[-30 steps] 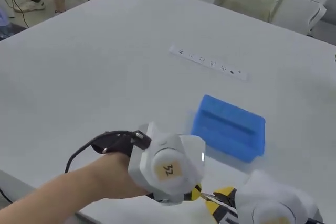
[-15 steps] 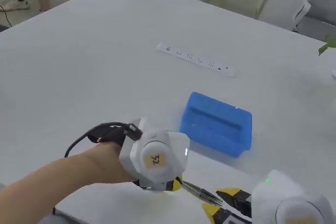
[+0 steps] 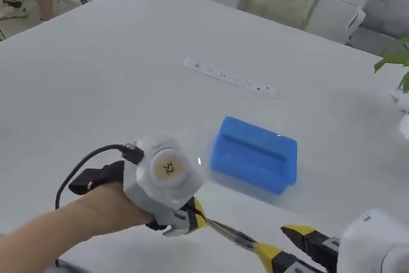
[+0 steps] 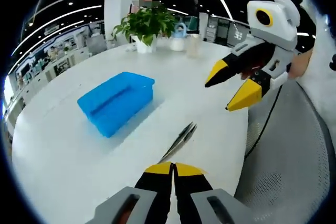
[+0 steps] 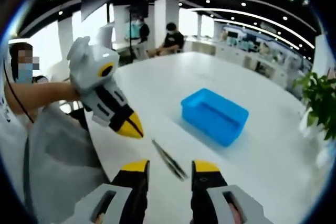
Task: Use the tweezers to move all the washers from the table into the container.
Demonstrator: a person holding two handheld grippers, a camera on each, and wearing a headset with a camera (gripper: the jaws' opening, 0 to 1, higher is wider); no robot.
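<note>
**Tweezers ready, washers left to do**

My left gripper [image 4: 172,169] is shut tight on the back end of the tweezers [image 4: 179,140]. They stick out straight ahead of it. My right gripper [image 5: 169,167] is open and holds nothing. The tweezer tips reach toward the gap between its jaws.

The blue box [image 4: 128,113] sits on the bench [image 3: 96,62], ahead of both grippers and a bit apart from them.

I think the job is only at its start. I cannot tell where the washers are, and the inside of the box is too blurry to say if any are in it.

The head view shows a power strip [image 3: 223,76] beyond the box. The left gripper view shows a plant [image 4: 147,24] far past the box.
</note>
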